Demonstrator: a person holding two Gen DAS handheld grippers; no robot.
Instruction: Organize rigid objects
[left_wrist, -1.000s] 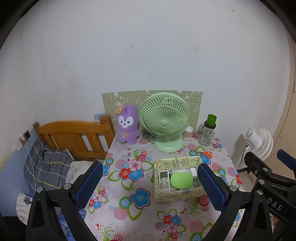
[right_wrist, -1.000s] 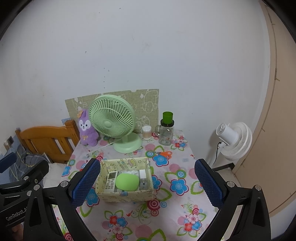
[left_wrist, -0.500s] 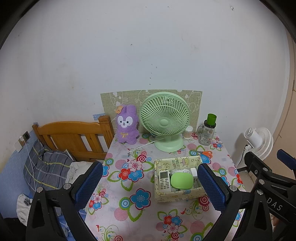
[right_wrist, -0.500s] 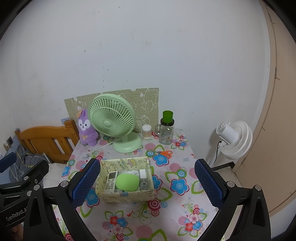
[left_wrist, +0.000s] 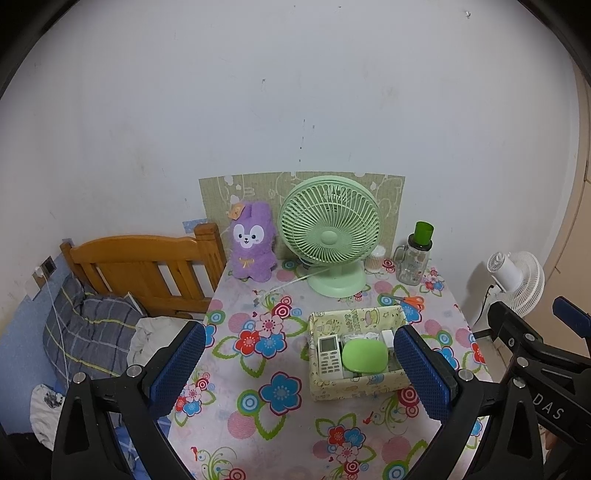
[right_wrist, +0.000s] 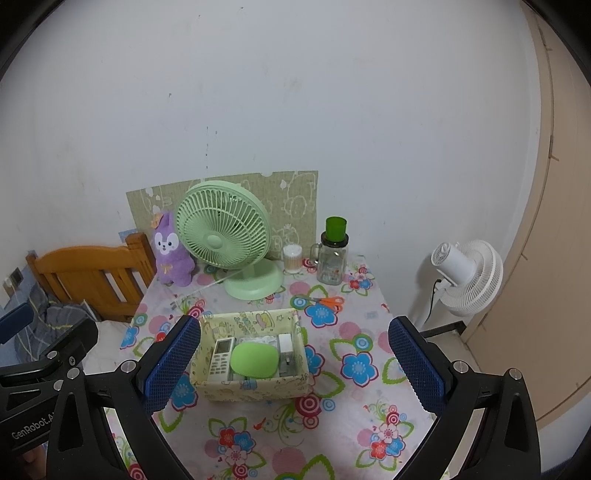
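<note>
Nothing has shifted since a second ago: remote (right_wrist: 221, 355) and green case (right_wrist: 255, 360) sit in the storage box (right_wrist: 255, 386), scissors (right_wrist: 327, 302) left out, both jaws spread empty

Dim, even indoor light, bluish cast. Soft faint shadows, no glare. Strong fisheye bend, dark vignette corners. Both views sharp, slight grain.
</note>
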